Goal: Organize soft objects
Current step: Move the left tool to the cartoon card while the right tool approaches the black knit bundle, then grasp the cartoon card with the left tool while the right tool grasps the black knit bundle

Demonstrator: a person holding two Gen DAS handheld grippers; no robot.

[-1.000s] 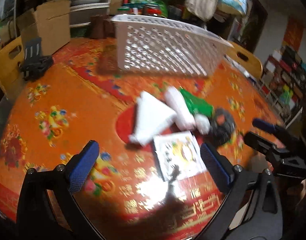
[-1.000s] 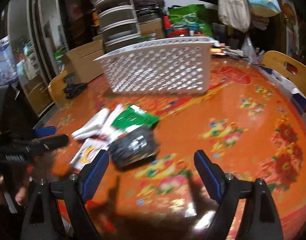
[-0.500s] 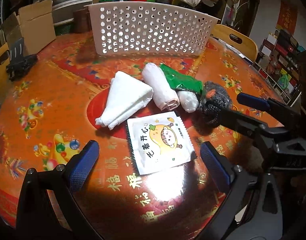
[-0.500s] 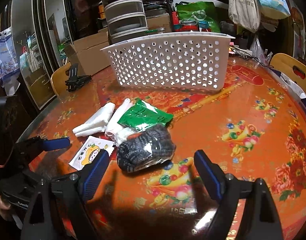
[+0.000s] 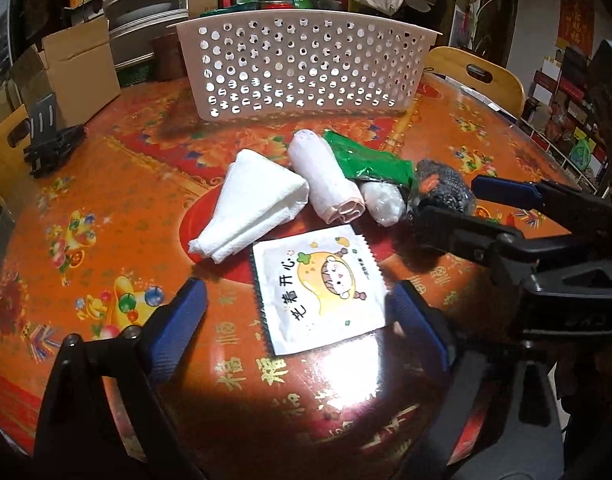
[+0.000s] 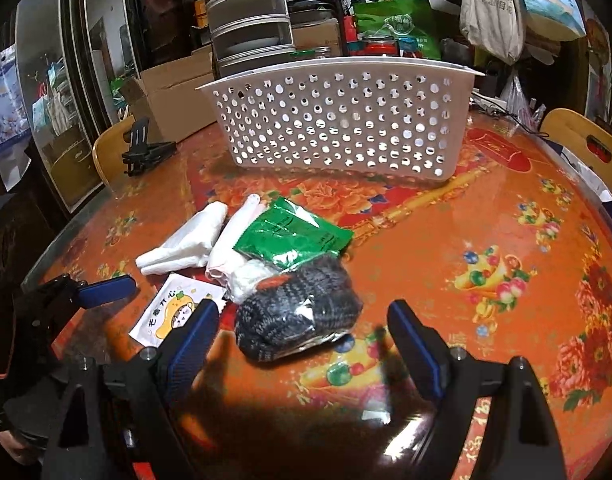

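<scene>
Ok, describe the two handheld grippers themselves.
Both look alike: the left gripper and right gripper have black plastic frames with silver screws at the joints, and two angled fingers faced with blue textured pads. No cables show.

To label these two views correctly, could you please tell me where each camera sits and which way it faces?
Left wrist: on the left gripper, angled down at the cartoon sachet, its jaws closing either side of it; right gripper enters from the right.
Right wrist: on the right gripper, angled down at the bagged knit item; left gripper at left.
Shared: white basket, green packet, folded cloth.
</scene>
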